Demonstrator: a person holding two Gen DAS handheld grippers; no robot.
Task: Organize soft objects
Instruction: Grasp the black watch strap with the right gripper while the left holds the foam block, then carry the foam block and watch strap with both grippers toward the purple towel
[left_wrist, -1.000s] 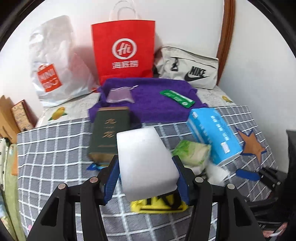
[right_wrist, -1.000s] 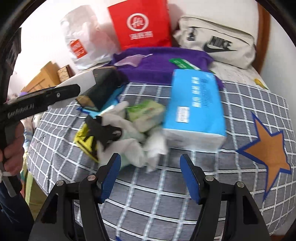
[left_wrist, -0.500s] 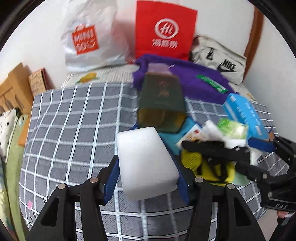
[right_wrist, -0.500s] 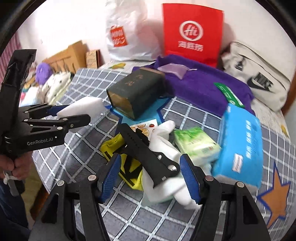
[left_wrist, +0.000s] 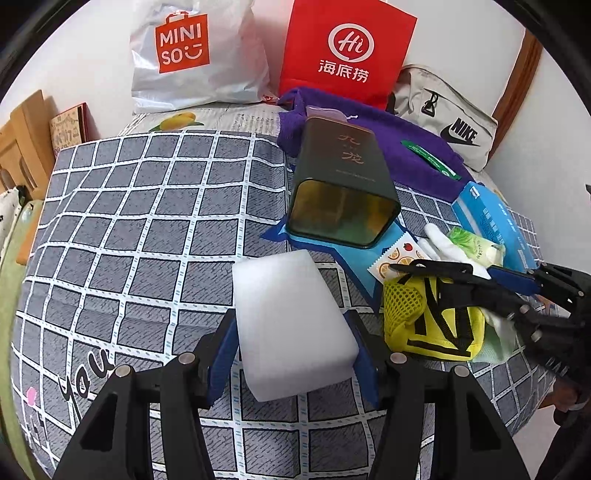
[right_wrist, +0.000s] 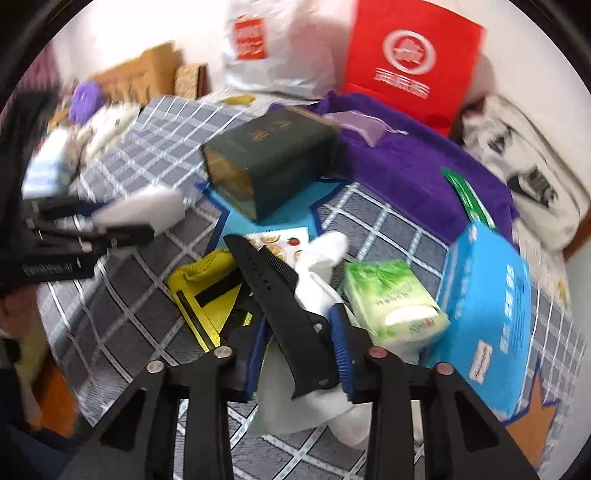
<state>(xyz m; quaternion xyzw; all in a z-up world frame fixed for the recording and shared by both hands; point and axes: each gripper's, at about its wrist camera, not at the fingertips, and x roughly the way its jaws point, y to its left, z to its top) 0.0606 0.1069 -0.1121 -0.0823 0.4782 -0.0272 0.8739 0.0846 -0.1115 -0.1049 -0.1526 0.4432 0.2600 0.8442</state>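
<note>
My left gripper (left_wrist: 290, 332) is shut on a white foam block (left_wrist: 291, 306), held low over the grey checked bedcover (left_wrist: 147, 240). That gripper and block also show at the left edge of the right wrist view (right_wrist: 147, 206). My right gripper (right_wrist: 299, 350) is closing its jaws around the handle of a black comb (right_wrist: 273, 291), which lies on a white cloth (right_wrist: 325, 251). The right pad (right_wrist: 340, 343) is at the comb's edge. A strip of cloth still shows between the comb and the left pad (right_wrist: 256, 354). A yellow mesh bag (right_wrist: 207, 295) lies beside the comb.
A green tissue pack (right_wrist: 391, 299) and a blue tissue box (right_wrist: 487, 302) lie right of the comb. Behind are a dark green tin (left_wrist: 343, 184), a purple towel (left_wrist: 413, 147), a red paper bag (left_wrist: 343, 55), a white Miniso bag (left_wrist: 192, 55) and a Nike pouch (left_wrist: 450, 122).
My left gripper carried the foam block left and down over the checked cover. My right gripper moved onto the comb, and its jaws narrowed around the handle.
</note>
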